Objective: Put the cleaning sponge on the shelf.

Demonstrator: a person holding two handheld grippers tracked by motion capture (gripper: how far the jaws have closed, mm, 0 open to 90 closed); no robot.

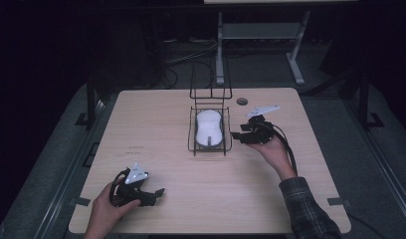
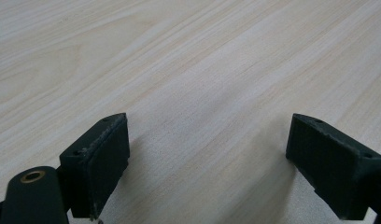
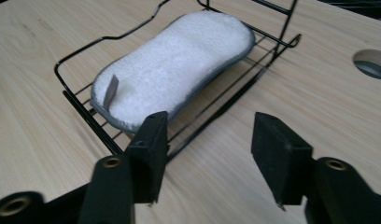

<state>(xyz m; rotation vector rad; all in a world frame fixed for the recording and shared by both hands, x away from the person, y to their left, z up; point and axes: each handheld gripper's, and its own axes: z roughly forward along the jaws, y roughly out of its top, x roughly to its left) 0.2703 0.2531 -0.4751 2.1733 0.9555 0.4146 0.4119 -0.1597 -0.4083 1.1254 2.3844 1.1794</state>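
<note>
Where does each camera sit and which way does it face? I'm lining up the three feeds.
High view: above the person's side, looking forward and down on the table; both hands show, left claw and right claw.
Left gripper view: rides the left claw, looking along its open jaws at bare tabletop.
Right gripper view: rides the right claw, facing the wire rack holding a white sponge.
Shared: the high and right gripper views both show rack, sponge and the table's round hole.

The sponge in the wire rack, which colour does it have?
The sponge is white with a grey edge, clearest in the right gripper view.
</note>
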